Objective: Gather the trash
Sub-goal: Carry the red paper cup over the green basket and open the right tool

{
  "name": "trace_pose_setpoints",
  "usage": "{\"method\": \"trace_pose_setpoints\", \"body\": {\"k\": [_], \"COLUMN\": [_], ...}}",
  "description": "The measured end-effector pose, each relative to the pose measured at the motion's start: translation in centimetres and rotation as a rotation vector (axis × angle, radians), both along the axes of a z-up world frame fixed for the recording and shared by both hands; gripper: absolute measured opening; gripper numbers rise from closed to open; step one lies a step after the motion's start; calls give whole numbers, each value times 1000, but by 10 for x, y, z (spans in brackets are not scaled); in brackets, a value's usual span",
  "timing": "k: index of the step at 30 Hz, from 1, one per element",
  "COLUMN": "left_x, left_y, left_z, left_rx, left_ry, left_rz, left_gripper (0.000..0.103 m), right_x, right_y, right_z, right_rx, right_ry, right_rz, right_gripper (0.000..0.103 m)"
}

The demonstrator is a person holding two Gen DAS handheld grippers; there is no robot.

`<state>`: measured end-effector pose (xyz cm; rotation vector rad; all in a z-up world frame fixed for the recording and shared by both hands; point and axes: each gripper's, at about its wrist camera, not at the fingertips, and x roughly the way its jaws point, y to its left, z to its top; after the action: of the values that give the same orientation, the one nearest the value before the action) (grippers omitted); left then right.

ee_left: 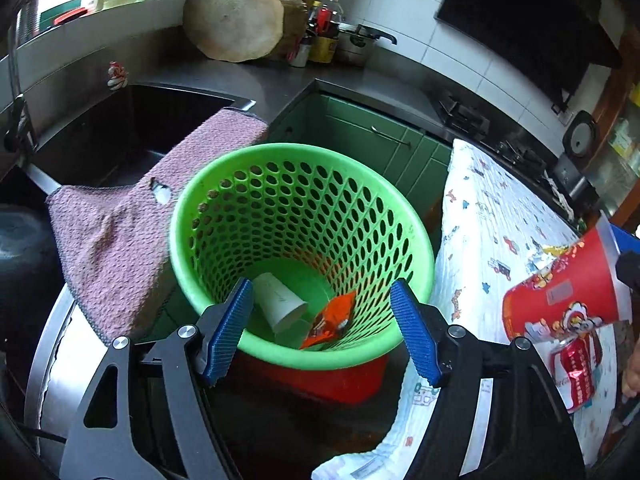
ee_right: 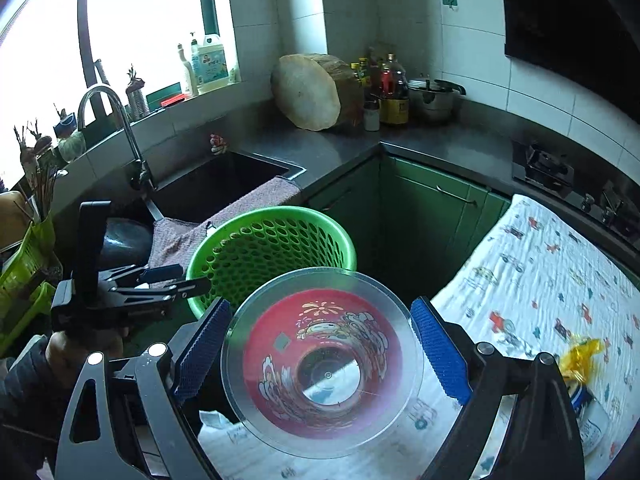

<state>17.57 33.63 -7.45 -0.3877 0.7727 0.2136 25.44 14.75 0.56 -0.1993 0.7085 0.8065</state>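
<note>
A green perforated trash basket (ee_left: 304,208) stands on a red base, holding a white paper cup (ee_left: 280,300) and an orange wrapper (ee_left: 330,320). My left gripper (ee_left: 320,332) is open and empty just over the basket's near rim. My right gripper (ee_right: 320,360) is shut on a clear plastic cup with a red cartoon print (ee_right: 324,360), its mouth facing the camera, held just right of the basket (ee_right: 272,248). That cup also shows in the left wrist view (ee_left: 568,288). A crushed red can (ee_left: 576,372) lies on the patterned cloth (ee_left: 492,216). A yellow wrapper (ee_right: 580,356) lies on the cloth too.
A pink towel (ee_left: 120,232) hangs over the sink edge left of the basket. A dark sink (ee_right: 224,184) with a faucet (ee_right: 116,120) is behind. A wooden chopping block (ee_right: 308,92), bottles and a pot stand in the counter corner. A stove (ee_right: 548,168) is at right.
</note>
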Motion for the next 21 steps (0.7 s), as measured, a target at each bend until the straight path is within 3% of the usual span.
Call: {"method": "trace_pose_setpoints", "body": {"k": [10,21], "left_x": [-68,-97], "left_y": [45,54], "left_z": [1,-12], "left_rx": [-25,-53], "left_ry": [-14,5], "left_rz": [158,200], "left_gripper": [75,75], "right_x": [26,38], "right_y": [101,161], "right_z": [-17,-72], "right_rx": [-35,-168], "right_ry": [-10,35], "right_rz": [109,147], "right_gripper": [88,90]}}
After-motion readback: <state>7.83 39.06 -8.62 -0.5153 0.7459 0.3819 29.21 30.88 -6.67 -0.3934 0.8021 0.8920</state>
